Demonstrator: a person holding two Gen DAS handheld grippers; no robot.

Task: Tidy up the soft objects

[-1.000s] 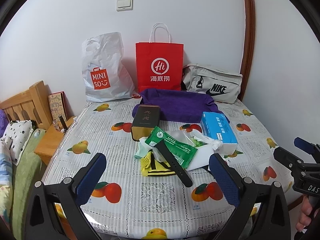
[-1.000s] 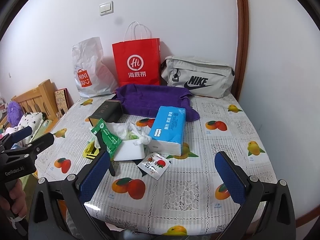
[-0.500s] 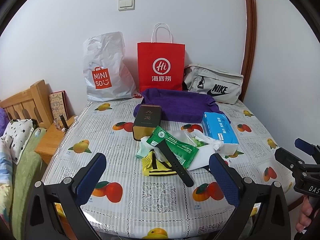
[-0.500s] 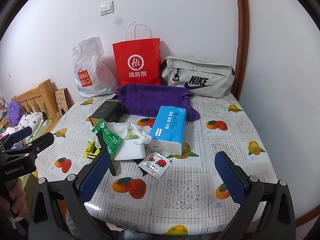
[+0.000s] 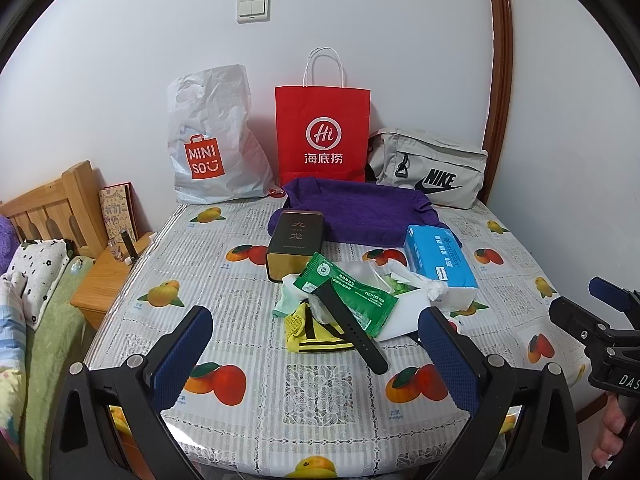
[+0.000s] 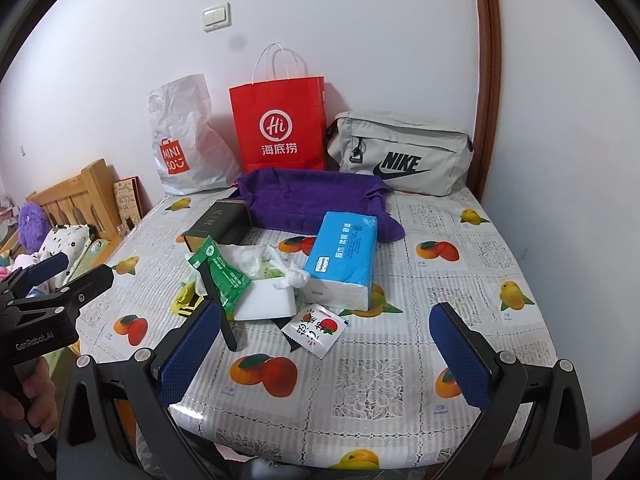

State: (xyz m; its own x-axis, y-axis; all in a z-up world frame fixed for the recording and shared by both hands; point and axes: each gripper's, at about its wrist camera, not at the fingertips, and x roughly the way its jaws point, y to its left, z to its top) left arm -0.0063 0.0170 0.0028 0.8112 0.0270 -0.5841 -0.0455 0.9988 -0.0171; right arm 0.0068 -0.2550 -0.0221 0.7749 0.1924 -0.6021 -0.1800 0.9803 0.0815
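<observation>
Holding both tools back at the near edge of the table (image 5: 256, 432), I have my left gripper (image 5: 316, 356) and right gripper (image 6: 324, 356) spread wide and empty, so I can survey the heap before choosing. The soft things lie mid-table: purple towel (image 6: 312, 200) at the back, tissue pack (image 6: 344, 252) in front of it, yellow cloth (image 5: 316, 338) under the green packet (image 5: 348, 294) and black strap (image 5: 352, 328).
</observation>
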